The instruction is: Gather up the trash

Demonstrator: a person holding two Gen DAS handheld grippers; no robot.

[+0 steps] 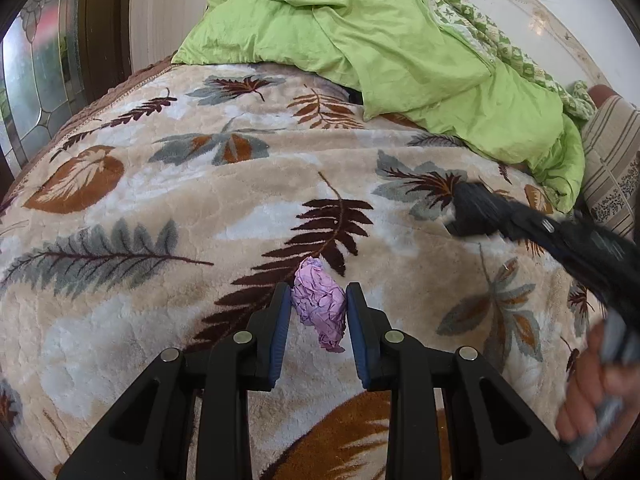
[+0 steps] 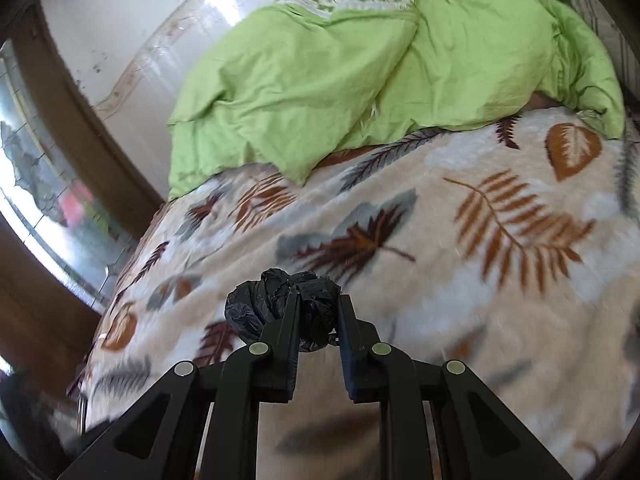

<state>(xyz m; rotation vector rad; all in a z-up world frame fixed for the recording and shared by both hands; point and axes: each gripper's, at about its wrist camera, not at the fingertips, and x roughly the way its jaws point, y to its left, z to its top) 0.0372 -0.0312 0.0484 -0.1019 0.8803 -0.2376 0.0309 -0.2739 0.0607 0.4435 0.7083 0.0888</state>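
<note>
- Two pieces of trash being held at once: crumpled pink paper [image 1: 320, 306] pinched between the blue pads of the left gripper [image 1: 319, 320], crumpled black plastic [image 2: 280, 304] clamped in the right gripper [image 2: 318, 318].
- Sitting just above the leaf-patterned blanket [image 1: 160, 184], toward its near edge, the pink wad; whether touching the pile or lifted clear, hard to tell.
- Bulging out past the left finger of the right gripper, part of the black wad, with only its right half squeezed between the narrowed jaws.
- Lying bunched along the far edge of the blanket, against the wall, a green duvet [image 1: 360, 48]; beside it at the right, a striped cushion [image 1: 612, 160].
- Judging the step in hand: securing both wads before carrying them off to wherever the trash goes, no bin showing in either view.
- Doing it well likely means keeping a steady squeeze, lifting straight up off the fluffy pile, and watching the loose black bulge for slipping.
- Pointing downward at the bed, both grippers; reaching across the right side of the left view, blurred, the right gripper with the person's hand [image 1: 596, 400] wrapped around its grey handle.
</note>
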